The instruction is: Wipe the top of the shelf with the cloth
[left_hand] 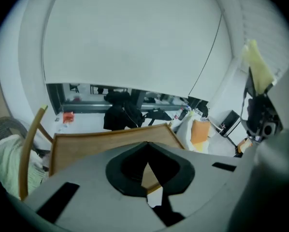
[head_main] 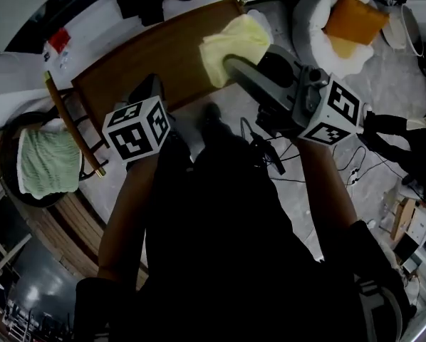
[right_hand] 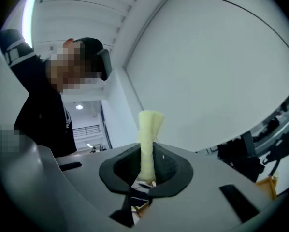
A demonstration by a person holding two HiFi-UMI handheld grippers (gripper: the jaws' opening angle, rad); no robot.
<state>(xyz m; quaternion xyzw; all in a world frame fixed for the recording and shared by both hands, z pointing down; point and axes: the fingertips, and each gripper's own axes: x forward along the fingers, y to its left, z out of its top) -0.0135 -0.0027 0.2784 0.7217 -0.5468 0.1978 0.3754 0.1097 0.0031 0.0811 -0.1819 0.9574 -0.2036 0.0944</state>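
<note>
Pinching the pale yellow cloth (head_main: 234, 47) over the brown wooden shelf top (head_main: 142, 66), the right gripper (head_main: 231, 66) grips tight; the left gripper (left_hand: 147, 149) has jaws together, empty. 1 white round bed (head_main: 309, 16) holds an orange cushion (head_main: 352, 20).

At 11 o'clock, shelf (head_main: 145, 55); cloth (head_main: 231, 45) over its right end, at 12. Left of shelf, at 9 o'clock, chair (head_main: 28, 130). Right of shelf, at 1 o'clock, cushion (head_main: 352, 20) in seat (head_main: 309, 16).

Grey left gripper (left_hand: 147, 146), right gripper (right_hand: 147, 151); black-white marker cubes (head_main: 136, 130).
</note>
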